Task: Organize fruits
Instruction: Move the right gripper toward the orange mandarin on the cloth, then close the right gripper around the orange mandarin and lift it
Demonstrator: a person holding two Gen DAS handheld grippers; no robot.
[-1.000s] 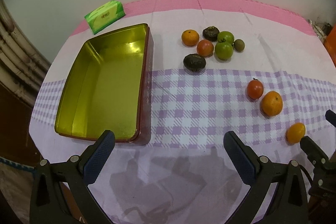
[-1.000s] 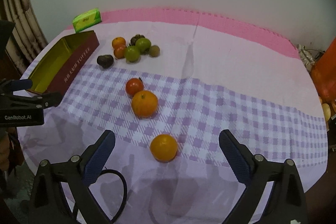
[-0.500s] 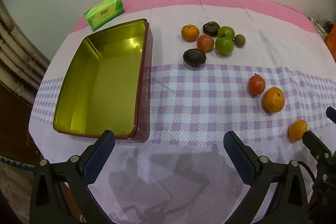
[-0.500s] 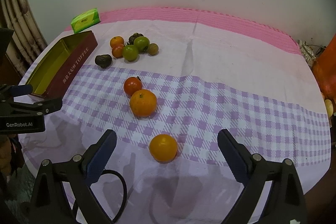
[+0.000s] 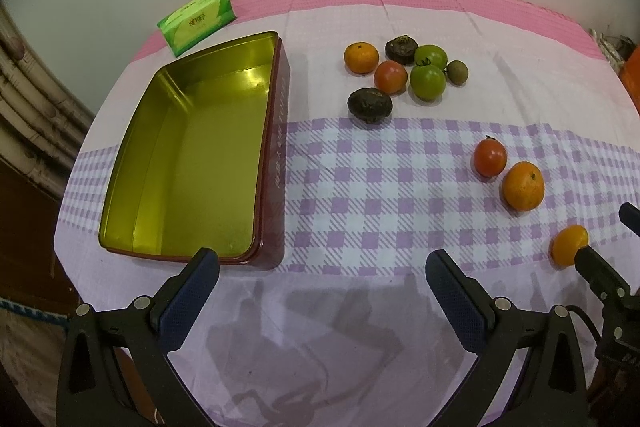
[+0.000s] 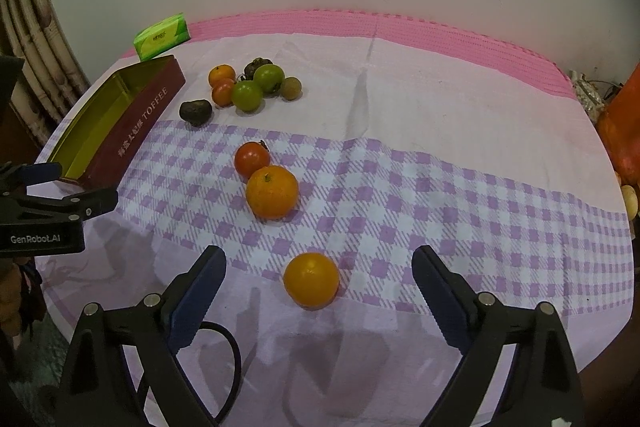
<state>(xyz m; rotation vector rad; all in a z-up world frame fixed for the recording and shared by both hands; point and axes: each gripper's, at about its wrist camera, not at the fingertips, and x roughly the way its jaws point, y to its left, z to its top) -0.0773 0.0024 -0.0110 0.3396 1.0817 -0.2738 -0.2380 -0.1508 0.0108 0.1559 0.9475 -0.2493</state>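
Right gripper [image 6: 318, 291], jaws spread wide, frames the nearest small round orange fruit [image 6: 311, 279] on the lilac-checked tablecloth [image 6: 440, 187]; judged best centred before closing gently, as it may roll. Left gripper [image 5: 322, 287], likewise spread, holds nothing. Beyond, the gold-lined rectangular toffee tin [image 5: 192, 155] contains no fruit.
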